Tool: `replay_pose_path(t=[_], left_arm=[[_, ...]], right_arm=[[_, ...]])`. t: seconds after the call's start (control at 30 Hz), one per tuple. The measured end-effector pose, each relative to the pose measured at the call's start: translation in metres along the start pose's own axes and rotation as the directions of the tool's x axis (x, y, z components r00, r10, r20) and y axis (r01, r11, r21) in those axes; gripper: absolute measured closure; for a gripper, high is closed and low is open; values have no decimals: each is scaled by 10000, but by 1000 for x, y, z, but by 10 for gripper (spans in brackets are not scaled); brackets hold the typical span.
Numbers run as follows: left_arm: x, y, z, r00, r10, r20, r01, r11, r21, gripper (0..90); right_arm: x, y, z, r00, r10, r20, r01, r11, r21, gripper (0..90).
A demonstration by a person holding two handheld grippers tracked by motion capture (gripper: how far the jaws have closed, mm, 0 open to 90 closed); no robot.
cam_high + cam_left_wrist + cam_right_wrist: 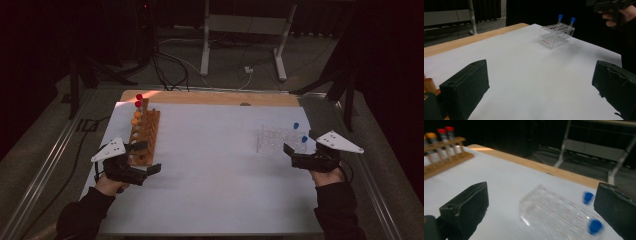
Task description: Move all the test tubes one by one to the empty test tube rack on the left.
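The left gripper (146, 159) hovers at the near end of the wooden rack (145, 137), its jaws spread wide with nothing between them; in the left gripper view they frame bare white table cover (529, 75), and only a sliver of the rack's wood shows at the lower left edge, cut off by the frame. The right gripper (294, 152) sits just beside the clear plastic rack (278, 138), jaws likewise wide apart and holding nothing. In the right gripper view the clear rack (554, 217) is smeared by blur, so its wells cannot be counted, and the two blue-capped tubes (595, 227) read as little more than blue blobs. The wooden rack holds a row of tubes with orange and red caps (138, 104); the dim light makes their number hard to tell. Beyond the table, the room falls into darkness apart from a grey metal frame (243, 25).
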State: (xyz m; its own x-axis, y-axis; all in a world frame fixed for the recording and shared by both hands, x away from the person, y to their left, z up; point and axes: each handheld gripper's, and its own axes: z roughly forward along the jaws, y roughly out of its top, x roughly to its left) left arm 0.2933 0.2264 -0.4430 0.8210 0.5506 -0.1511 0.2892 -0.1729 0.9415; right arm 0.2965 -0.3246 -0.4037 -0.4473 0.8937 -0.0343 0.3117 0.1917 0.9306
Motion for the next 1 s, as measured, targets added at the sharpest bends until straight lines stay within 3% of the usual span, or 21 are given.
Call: replay_pose_path(t=[0.23,0.57,0.73,0.9,0.93,0.97,1.0], left_arm=[[-7,0,4,9997,147,217,-146,9999,-17,17],[-11,-2,7,9992,187,351,-189,9998,47,17],[-11,-2,8,9992,178,363,-180,9998,57,17],[-11,-2,8,9992,196,350,-200,9998,95,17],[-11,-2,9,9991,215,353,-219,9997,103,17],[-11,-2,9,9991,213,358,-217,9997,87,17],[-12,-2,8,9991,220,351,-223,9997,85,17]], right_arm=[[-26,-21,1,9965,436,708,-473,9975,524,0],[-40,-41,13,9931,616,998,-727,9910,1120,6],[-43,-50,19,9860,653,1534,-848,9886,1240,182],[-45,-56,26,9841,678,1641,-910,9862,1386,350],[-45,-57,29,9839,703,1643,-943,9852,1432,423],[-45,-58,30,9850,574,1629,-829,9845,1546,492],[-44,-59,32,9832,385,1784,-680,9844,1622,500]])
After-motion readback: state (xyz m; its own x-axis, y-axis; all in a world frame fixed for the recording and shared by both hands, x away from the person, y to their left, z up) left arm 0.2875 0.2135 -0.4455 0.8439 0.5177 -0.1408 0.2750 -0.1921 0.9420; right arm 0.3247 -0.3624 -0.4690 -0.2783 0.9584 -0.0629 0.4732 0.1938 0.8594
